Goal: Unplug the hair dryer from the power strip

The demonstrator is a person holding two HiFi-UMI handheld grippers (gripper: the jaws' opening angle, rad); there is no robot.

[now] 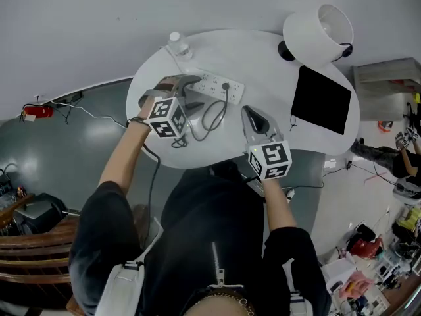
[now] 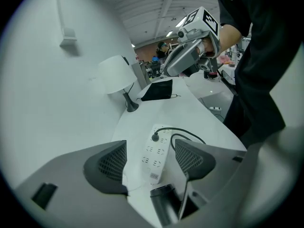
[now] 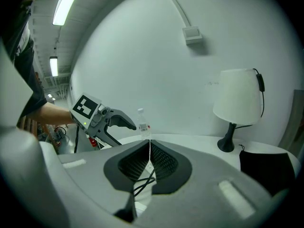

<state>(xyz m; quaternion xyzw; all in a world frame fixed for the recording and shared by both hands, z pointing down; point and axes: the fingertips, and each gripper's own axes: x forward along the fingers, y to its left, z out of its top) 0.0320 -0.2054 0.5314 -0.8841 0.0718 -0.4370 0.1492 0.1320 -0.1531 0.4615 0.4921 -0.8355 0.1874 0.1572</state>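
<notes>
My L gripper (image 2: 151, 161) hung nose-down over the table (image 1: 263, 64) at my 11 o'clock. Its jaws were apart and clamped on nothing. The power strip (image 1: 214, 82) lay framed between them, untouched. The hair dryer (image 2: 165, 204) barrel sat at the strip's 6 o'clock end in the L gripper view, right under the gripper. Its plug (image 2: 155, 137) was seated in a socket near the 12 o'clock end, not yet pulled, and the cord (image 1: 214, 115) looped off toward 3 o'clock. My R gripper (image 3: 148, 148) waited at my 1 o'clock, jaws together, pads meeting w/ nothing visibly pinched. The cord loop lay just beyond them.

Risks as I judged them:
- The strip looked loose on the table, so yanking the plug w/o pinning it would prob lift or drag the whole strip.
- Closing on the cord instead of the plug body could strain the wire.
- A jaw might clip the dryer barrel & roll it.
- A whipped cord could tip the bottle (image 1: 176, 43) at the table's 11 o'clock edge.
</notes>
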